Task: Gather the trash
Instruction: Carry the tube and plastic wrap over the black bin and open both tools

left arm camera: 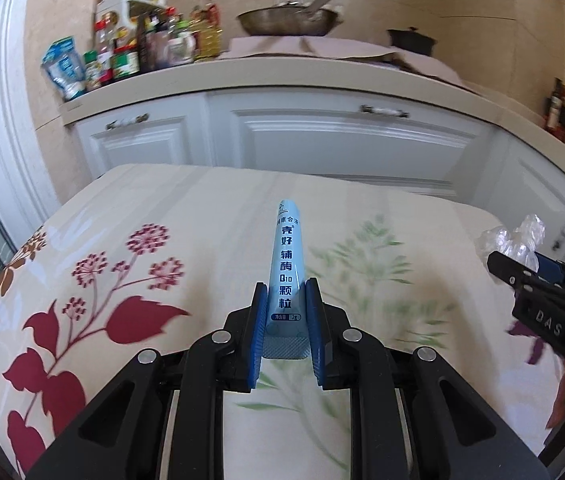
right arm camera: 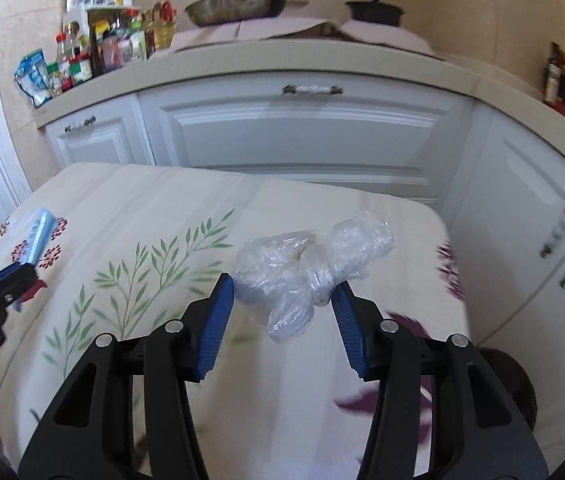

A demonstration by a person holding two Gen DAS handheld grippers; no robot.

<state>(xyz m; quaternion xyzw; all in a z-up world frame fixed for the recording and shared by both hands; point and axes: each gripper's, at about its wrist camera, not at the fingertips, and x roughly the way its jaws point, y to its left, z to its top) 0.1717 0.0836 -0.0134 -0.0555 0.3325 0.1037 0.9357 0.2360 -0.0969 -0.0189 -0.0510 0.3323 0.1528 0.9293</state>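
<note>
Left tool (left arm camera: 285, 292) w/ sachet (left arm camera: 285, 268), base hidden

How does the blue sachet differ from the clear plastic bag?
The blue sachet is a slim, smooth, printed stick; the clear plastic bag is crumpled, knotted and unprinted. The sachet stands straight between the left gripper's jaws; the bag bulges out beyond the right gripper's wider jaws. Both are held above the floral tablecloth.

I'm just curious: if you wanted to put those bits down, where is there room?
The flowered tablecloth lies bare between the left hand-held gripper with its blue sachet and the right hand-held gripper at the crumpled plastic bag. The counter's bottle corner is crowded.
</note>
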